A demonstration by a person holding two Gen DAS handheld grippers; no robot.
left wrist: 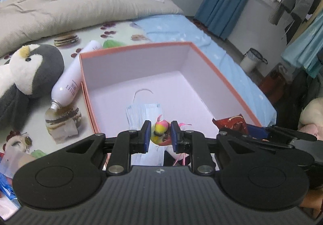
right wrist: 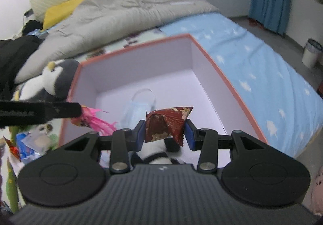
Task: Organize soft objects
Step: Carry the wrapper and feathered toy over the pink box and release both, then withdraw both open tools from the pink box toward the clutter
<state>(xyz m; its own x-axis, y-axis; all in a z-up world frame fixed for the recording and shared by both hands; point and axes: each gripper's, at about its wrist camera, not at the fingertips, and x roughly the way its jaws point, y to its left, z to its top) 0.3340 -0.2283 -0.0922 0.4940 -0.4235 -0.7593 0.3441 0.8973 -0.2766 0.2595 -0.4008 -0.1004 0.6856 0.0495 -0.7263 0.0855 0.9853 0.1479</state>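
Observation:
An open box (left wrist: 212,67) with a coral rim and pale lilac inside stands on the bed; a blue face mask (left wrist: 144,112) lies on its floor. My left gripper (left wrist: 160,137) is shut on a small yellow and pink bird toy (left wrist: 159,130) with pink feathers, held over the box's near edge. In the right wrist view the same box (right wrist: 226,81) fills the middle, the mask (right wrist: 137,107) inside. My right gripper (right wrist: 165,133) is shut on a dark red patterned fabric pouch (right wrist: 167,124) above the box. The left gripper's finger and the feathers (right wrist: 97,122) enter from the left.
A grey and white penguin plush (left wrist: 30,75) lies left of the box beside a white tube (left wrist: 70,83) and small clutter. A grey duvet (left wrist: 80,2) covers the far bed; blue sheet (right wrist: 262,67) runs along the right. A bin (left wrist: 251,60) stands on the floor.

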